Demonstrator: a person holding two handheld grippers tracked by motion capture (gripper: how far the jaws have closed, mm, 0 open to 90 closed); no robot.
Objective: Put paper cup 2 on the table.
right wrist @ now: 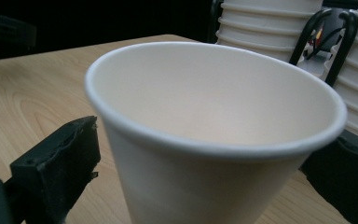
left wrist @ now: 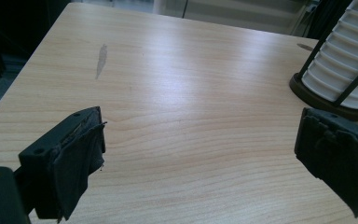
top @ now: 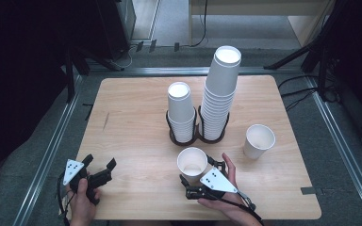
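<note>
Near the table's (top: 136, 99) front edge, the right gripper (top: 195, 181) is sitting with its jaws spread around a white paper cup (top: 192, 163), standing upright; whether the pads are touching it cannot be told. By the front left corner, the left gripper (top: 97, 168) is resting open over bare wood. Farther back, mid-table, two cup stacks (top: 219, 94) are standing in a black holder (top: 195, 136), with a lone cup (top: 258, 140) toward the right edge.

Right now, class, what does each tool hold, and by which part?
The left tool holds nothing. The right tool brackets the paper cup's side wall; grip cannot be told.
</note>
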